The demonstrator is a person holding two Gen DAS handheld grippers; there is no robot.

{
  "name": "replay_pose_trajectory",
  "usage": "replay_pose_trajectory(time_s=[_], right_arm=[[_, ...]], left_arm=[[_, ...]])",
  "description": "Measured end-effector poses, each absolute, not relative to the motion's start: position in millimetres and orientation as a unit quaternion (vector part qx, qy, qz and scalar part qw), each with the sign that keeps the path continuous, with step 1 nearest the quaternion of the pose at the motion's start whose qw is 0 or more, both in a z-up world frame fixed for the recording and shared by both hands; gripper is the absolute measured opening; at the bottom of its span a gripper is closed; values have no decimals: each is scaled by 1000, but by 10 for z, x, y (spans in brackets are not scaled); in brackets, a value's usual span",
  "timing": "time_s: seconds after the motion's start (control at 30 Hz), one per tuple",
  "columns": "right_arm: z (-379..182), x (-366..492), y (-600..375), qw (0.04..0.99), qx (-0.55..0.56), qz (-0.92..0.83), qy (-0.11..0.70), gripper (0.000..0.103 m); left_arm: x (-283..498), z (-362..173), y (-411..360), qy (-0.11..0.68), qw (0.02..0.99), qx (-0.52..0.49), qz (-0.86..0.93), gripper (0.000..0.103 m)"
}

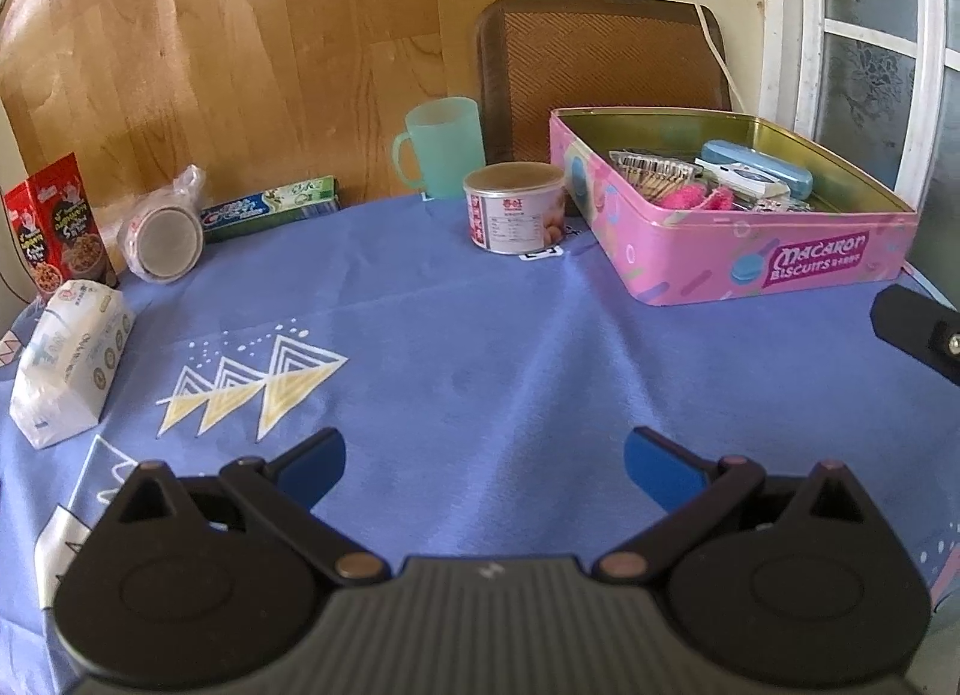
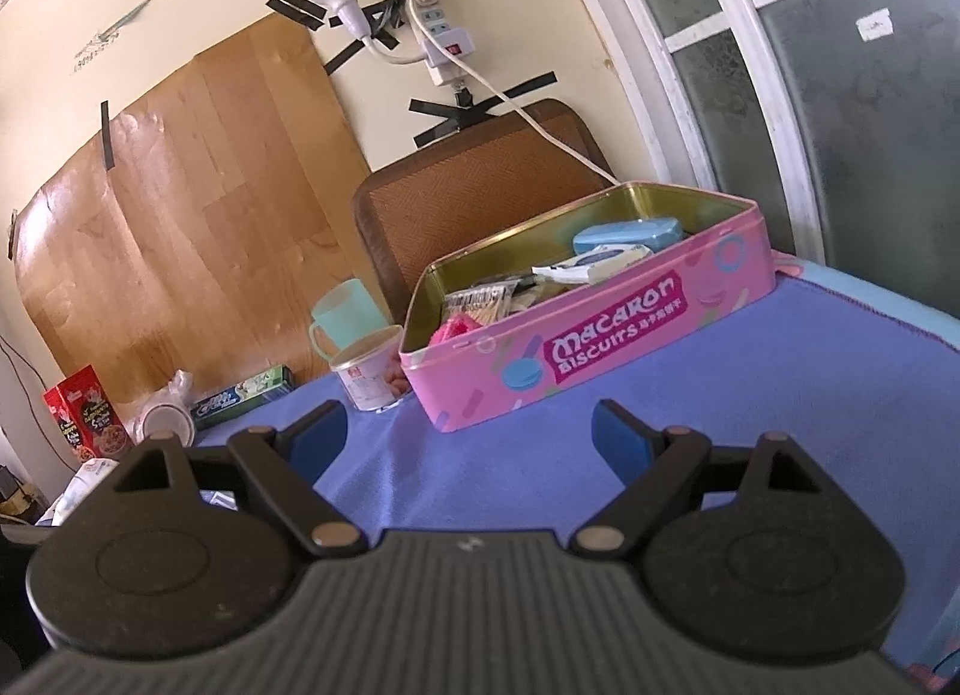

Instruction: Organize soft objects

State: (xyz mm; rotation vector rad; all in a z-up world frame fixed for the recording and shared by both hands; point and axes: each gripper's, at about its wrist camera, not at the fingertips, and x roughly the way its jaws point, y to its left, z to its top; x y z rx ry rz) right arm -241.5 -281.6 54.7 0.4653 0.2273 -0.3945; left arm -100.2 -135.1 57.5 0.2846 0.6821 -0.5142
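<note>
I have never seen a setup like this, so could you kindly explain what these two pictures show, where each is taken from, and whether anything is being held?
There is no robot here: a person carries a two-finger gripper in each hand, and each gripper has a wide-angle camera looking along its fingers. One picture comes from the left gripper, the other from the right gripper. Both stand open above a blue tablecloth and hold nothing. On the cloth lie a pink biscuit tin filled with small items, a small can, a green mug, a toothpaste box, a red snack box and a white tissue pack.
</note>
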Motion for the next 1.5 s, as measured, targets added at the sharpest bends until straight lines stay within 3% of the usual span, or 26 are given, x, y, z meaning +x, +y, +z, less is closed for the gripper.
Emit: replay_pose_trajectory(time_s=[0.37,0.7,1.5], right_arm=[[552,-2384,-2754,950,219,-194,108,91],[580,-2301,-2593,957,183,-198,110,103],[733,-2233,-2449,966,155,-173,118,103]], left_arm=[[-942,569,-1252,330,905,121,-238,103],[-868,570,-1094,319,917,112,-210,103],[-902,674,-913,310,923,99,-207,103]])
